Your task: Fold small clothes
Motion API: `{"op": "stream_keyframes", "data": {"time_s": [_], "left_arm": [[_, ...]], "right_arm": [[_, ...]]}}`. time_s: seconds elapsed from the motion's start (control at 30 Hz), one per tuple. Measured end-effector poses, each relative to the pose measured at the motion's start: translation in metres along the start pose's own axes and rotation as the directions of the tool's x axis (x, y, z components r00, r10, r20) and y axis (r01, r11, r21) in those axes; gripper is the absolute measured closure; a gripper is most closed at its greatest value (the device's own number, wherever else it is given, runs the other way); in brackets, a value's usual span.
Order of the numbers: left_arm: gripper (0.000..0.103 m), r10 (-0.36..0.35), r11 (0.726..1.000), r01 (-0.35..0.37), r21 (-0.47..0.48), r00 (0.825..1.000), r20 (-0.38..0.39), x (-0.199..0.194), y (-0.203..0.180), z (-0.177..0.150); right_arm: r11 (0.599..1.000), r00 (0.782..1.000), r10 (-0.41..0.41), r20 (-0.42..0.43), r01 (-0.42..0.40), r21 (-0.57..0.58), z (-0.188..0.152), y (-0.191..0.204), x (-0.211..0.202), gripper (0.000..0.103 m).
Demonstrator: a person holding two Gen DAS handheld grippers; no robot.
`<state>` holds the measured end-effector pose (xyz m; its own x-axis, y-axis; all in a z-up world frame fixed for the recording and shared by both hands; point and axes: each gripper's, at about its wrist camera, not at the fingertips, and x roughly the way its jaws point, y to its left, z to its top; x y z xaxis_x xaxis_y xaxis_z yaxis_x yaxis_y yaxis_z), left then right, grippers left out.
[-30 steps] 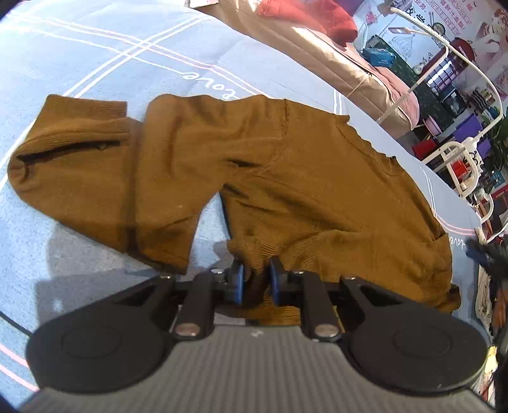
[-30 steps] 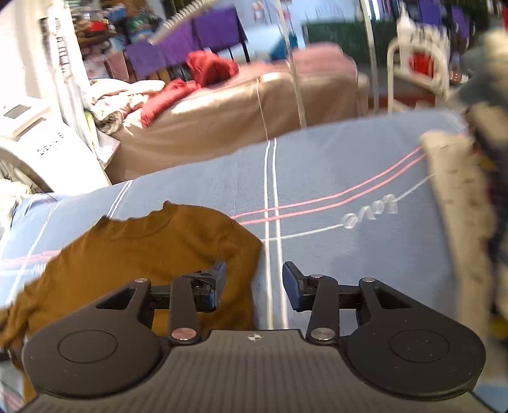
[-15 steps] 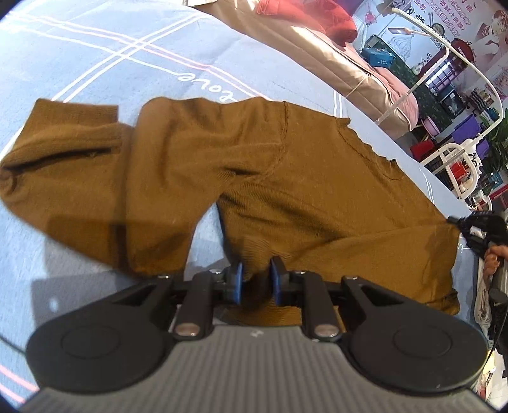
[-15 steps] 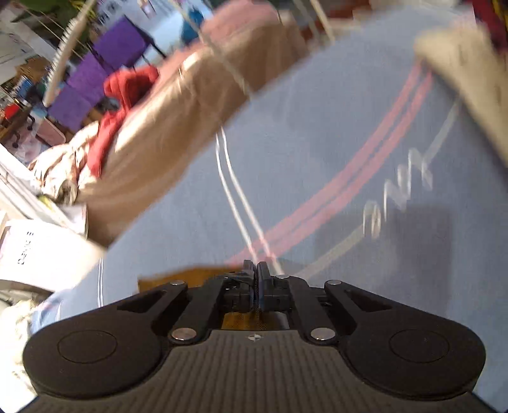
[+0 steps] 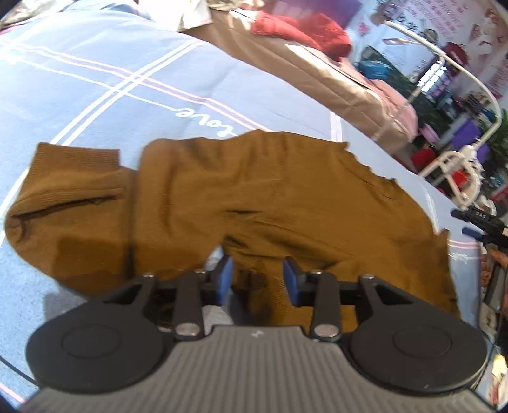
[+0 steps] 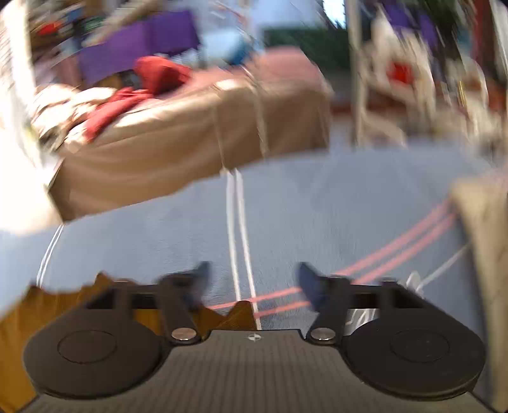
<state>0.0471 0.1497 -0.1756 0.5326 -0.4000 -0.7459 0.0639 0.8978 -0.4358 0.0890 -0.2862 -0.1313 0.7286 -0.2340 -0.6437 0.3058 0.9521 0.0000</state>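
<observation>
Brown knit fills the middle of the left wrist view: a small sweater [image 5: 285, 197] lies spread on a blue sheet [image 5: 95, 70] printed with white and pink lines and the word "love". Its hem and a folded sleeve sit at the left of the frame, the body runs toward the right edge, and the neckline shows along the upper right of the garment. The left gripper [image 5: 257, 278] stands at the lower centre, its blue-padded jaws spread apart over a bunched fold of the knit; the cloth lies between them, but neither pad presses on it. At the right edge of the frame the tip of the right gripper [image 5: 479, 222] shows just beside the sweater's far corner. A tan-covered bed [image 5: 333, 76] with red clothes [image 5: 301, 28] on it crosses the upper part of the frame.

In the right wrist view, which is heavily blurred, the right gripper [image 6: 252, 286] sits at the lower centre with its jaws wide apart and nothing between them. A corner of the sweater [image 6: 241, 314] peeks out just under it, and more brown knit shows at the lower left. The blue sheet [image 6: 317, 206] stretches ahead, and the tan bed [image 6: 190, 146] lies across the upper half.
</observation>
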Motion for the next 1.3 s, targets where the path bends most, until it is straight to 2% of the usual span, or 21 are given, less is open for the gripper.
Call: {"op": "stream_keyframes", "data": {"time_s": [0.07,0.13,0.2,0.27,0.3,0.33,0.37,0.4,0.5,0.6,0.67,0.7,0.77,0.8,0.83,0.9,0.97,1.07,1.13,1.2,1.3], "left_arm": [[0.061,-0.011,1.000,0.011,0.023,1.000,-0.007,0.000,-0.003,-0.001],[0.061,0.004,0.998,-0.004,0.069,1.000,-0.014,0.004,-0.008,-0.004],[0.062,0.006,0.996,-0.003,0.088,0.999,-0.031,0.011,-0.013,-0.006],[0.069,0.006,0.995,-0.002,0.095,0.999,-0.050,0.018,-0.017,-0.008],[0.075,0.017,0.994,-0.011,0.107,0.998,-0.057,0.021,-0.020,-0.009],[0.090,0.040,0.991,-0.033,0.131,0.998,-0.053,0.022,-0.023,-0.010],[0.096,0.075,0.986,-0.068,0.153,0.996,-0.041,0.022,-0.025,-0.011],[0.096,0.088,0.984,-0.083,0.155,0.996,-0.023,0.020,-0.025,-0.012],[0.096,0.078,0.994,-0.079,0.076,0.997,0.019,0.014,-0.012,-0.008],[0.096,0.088,0.995,-0.090,0.047,0.995,0.043,0.012,-0.002,-0.006],[0.087,0.066,0.996,-0.067,0.050,0.998,0.014,0.017,0.002,-0.006],[0.082,0.075,0.996,-0.075,0.047,0.997,-0.002,0.017,0.002,-0.006],[0.050,0.072,0.997,-0.072,0.019,0.997,0.011,0.005,0.003,-0.007],[0.018,0.064,0.998,-0.064,-0.001,0.998,0.028,-0.003,0.005,-0.009],[0.000,0.061,0.998,-0.060,-0.021,0.997,0.056,-0.012,0.007,-0.012],[0.000,0.084,0.995,-0.077,-0.059,0.988,0.128,-0.033,0.013,-0.020],[0.000,0.110,0.992,-0.097,-0.076,0.975,0.193,-0.054,0.024,-0.026],[0.000,0.142,0.988,-0.114,-0.107,0.938,0.315,-0.081,0.049,-0.027],[0.000,0.210,0.974,-0.168,-0.155,0.923,0.323,-0.091,0.070,-0.020],[0.001,0.254,0.960,-0.201,-0.193,0.916,0.310,-0.094,0.092,-0.010],[0.008,0.290,0.951,-0.249,-0.182,0.923,0.253,-0.084,0.113,0.003]], "right_arm": [[0.966,0.995,0.086,0.044,-0.073,-0.248,-0.013,0.032,-0.031,0.000],[0.910,0.986,0.166,-0.009,-0.157,-0.385,-0.031,0.057,-0.055,0.000],[0.898,0.954,0.268,-0.131,-0.297,-0.325,-0.047,0.066,-0.068,0.000],[0.898,0.906,0.364,-0.217,-0.403,-0.177,-0.063,0.061,-0.077,0.000],[0.896,0.886,0.403,-0.230,-0.433,-0.096,-0.070,0.055,-0.080,0.000],[0.895,0.873,0.428,-0.234,-0.445,-0.027,-0.079,0.050,-0.086,0.000],[0.902,0.877,0.423,-0.228,-0.432,0.008,-0.085,0.046,-0.090,0.000],[0.918,0.897,0.389,-0.210,-0.398,0.004,-0.089,0.048,-0.096,0.000],[0.951,0.954,0.248,-0.169,-0.272,-0.143,-0.102,0.064,-0.119,0.000],[0.939,0.974,0.179,-0.140,-0.211,-0.272,-0.113,0.085,-0.138,0.000],[0.930,0.974,0.188,-0.128,-0.218,-0.294,-0.124,0.085,-0.144,0.000],[0.934,0.972,0.183,-0.150,-0.219,-0.282,-0.126,0.087,-0.140,0.000],[0.952,0.965,0.157,-0.209,-0.204,-0.229,-0.128,0.088,-0.133,0.000],[0.955,0.962,0.141,-0.233,-0.194,-0.223,-0.128,0.090,-0.129,0.000],[0.956,0.962,0.123,-0.245,-0.180,-0.230,-0.130,0.093,-0.129,0.000],[0.953,0.964,0.129,-0.231,-0.185,-0.239,-0.137,0.096,-0.133,0.000],[0.961,0.959,0.162,-0.232,-0.206,-0.182,-0.144,0.090,-0.133,0.000],[0.966,0.957,0.149,-0.250,-0.194,-0.169,-0.155,0.089,-0.128,0.000],[0.964,0.956,0.110,-0.272,-0.169,-0.204,-0.156,0.096,-0.124,0.000],[0.954,0.966,0.093,-0.241,-0.156,-0.255,-0.159,0.102,-0.128,0.000],[0.942,0.970,0.070,-0.233,-0.141,-0.303,-0.165,0.109,-0.127,0.000]]}}
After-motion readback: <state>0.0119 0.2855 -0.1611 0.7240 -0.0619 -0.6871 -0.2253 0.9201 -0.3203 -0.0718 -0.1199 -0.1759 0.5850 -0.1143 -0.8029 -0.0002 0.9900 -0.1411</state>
